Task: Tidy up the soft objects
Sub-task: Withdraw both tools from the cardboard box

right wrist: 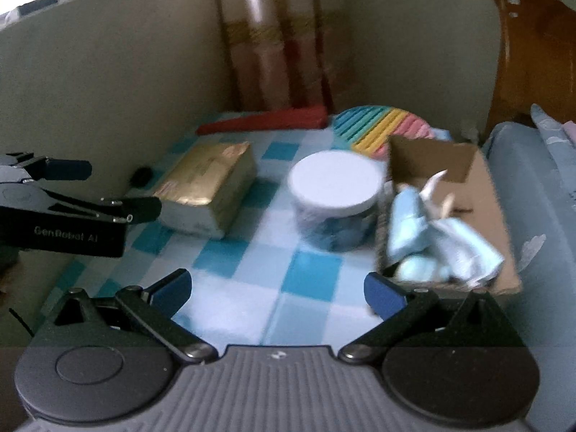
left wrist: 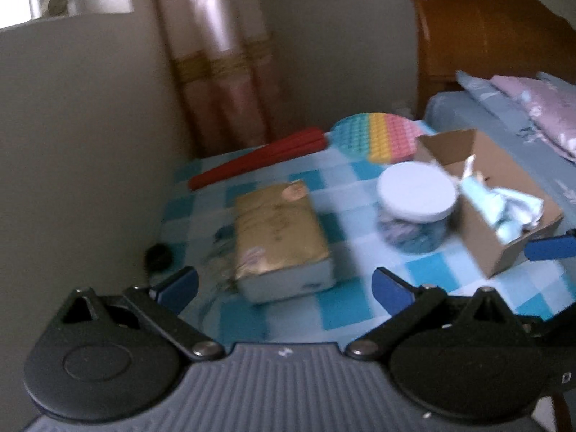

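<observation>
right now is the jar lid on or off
On. The white lid sits flat across the top of the jar, which stands upright on the checked cloth beside the box.

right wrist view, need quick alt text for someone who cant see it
The open right gripper hovers empty over a blue checked tablecloth. Ahead stand a white-lidded jar and a cardboard box holding pale blue soft items. The left gripper enters beside a gold packet.
</observation>
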The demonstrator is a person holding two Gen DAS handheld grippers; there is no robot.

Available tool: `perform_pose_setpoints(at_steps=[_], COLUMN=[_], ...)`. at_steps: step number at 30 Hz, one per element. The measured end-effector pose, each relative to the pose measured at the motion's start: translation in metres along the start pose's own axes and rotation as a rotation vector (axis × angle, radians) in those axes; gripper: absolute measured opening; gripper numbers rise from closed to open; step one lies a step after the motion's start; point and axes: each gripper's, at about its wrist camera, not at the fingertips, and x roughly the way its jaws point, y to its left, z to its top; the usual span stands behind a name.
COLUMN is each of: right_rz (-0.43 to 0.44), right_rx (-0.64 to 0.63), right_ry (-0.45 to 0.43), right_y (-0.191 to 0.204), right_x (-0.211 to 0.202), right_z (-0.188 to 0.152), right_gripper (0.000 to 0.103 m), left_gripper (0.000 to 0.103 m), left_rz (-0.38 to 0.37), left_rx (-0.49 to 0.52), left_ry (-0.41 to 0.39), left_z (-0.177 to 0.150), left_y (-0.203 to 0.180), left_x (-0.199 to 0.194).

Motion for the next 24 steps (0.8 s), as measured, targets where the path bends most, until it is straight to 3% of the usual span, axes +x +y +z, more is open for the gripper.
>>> perform_pose_setpoints(at_steps=[10,24], right_rz=[0.048,0.177], right_rx=[-0.085,-0.264], right_ry=[0.031,0.042], right_y=[0.038,0.07], right_x=[0.025,0.067], right_z=[0.011,0.073], right_gripper=[0.103,0.103], left_gripper=[0.102,0.102], left_rz=[0.131,0.159], left_rx=[-0.022,-0.086], left_ry=[0.026,0.072], left_z=[-0.041,-0.073], left_y=[0.04,0.071], left_x=[-0.007,0.013])
